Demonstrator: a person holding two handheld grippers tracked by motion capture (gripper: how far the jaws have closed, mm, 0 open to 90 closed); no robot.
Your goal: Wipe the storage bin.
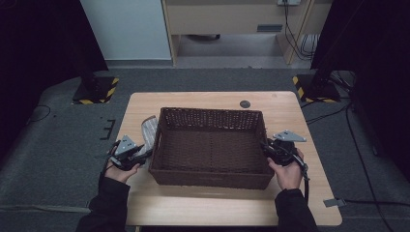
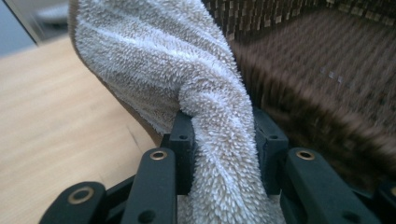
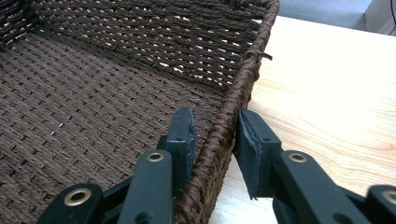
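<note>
The left tongs (image 2: 222, 135) pinched a grey towel (image 2: 187, 79), which hung just outside the left wall of the brown wicker basket (image 1: 211, 166) on the bench (image 1: 212, 205). The right tongs (image 3: 215, 135) straddled the basket's right rim, one jaw inside and one outside, pressed against the weave.

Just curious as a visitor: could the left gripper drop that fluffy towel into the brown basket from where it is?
Probably yes. The left gripper holds the towel right beside the basket's left wall, and the basket is open-topped and bare inside. It would only need to lift over the rim.
</note>
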